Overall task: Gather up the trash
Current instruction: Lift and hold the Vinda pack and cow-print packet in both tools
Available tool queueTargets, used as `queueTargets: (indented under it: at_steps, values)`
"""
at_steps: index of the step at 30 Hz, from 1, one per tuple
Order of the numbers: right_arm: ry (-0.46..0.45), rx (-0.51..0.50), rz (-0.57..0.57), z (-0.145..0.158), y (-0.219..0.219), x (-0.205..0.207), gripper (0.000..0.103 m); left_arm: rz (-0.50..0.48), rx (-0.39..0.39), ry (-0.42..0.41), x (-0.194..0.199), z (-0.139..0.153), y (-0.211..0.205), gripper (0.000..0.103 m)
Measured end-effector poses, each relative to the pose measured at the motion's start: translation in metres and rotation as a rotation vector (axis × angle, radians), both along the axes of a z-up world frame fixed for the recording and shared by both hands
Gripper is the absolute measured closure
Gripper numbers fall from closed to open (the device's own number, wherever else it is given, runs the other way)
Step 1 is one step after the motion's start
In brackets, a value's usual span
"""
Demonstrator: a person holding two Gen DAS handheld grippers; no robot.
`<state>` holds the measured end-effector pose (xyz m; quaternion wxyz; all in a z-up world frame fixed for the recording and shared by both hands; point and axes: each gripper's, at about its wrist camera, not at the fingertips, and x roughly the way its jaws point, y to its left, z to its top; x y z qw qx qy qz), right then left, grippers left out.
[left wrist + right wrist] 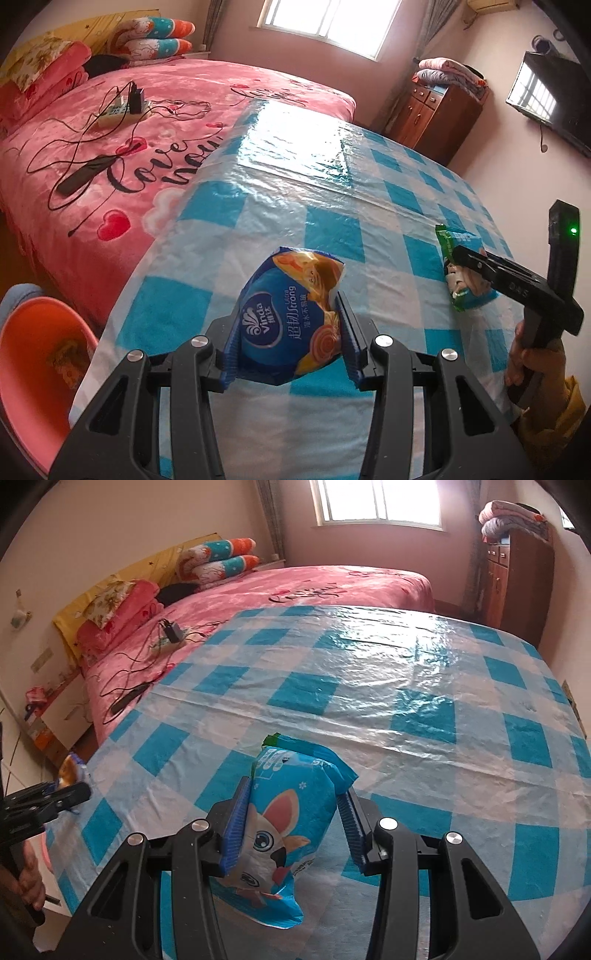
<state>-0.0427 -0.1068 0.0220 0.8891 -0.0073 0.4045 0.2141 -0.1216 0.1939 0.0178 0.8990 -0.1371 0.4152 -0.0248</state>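
My left gripper (286, 332) is shut on a blue and orange Vinda tissue wrapper (291, 314), held above the blue-checked table (295, 199) near its left edge. My right gripper (291, 823) is shut on a light blue wrapper with a cartoon rabbit (284, 819), held above the table near its front. The right gripper with that wrapper (461, 273) also shows at the right of the left wrist view. The left gripper (62, 794) shows at the left edge of the right wrist view.
An orange bin (33, 365) with a yellow wrapper inside stands on the floor left of the table. A pink bed (110, 155) with a power strip and cables lies beyond. A wooden cabinet (432, 114) and a wall TV (550, 99) stand far right.
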Motion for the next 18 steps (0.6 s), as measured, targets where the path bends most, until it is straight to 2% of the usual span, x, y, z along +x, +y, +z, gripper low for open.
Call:
queueTargets:
  at_steps: [7,18]
  values:
    - [-0.007,-0.011,-0.022,-0.001,-0.001,0.001,0.056,0.023,-0.024,-0.004,-0.009,-0.004,0.015,0.056]
    - [-0.061,-0.082,0.052,0.002,0.017,-0.008,0.056,0.095,-0.038,-0.030,-0.024,0.009,0.029,0.056]
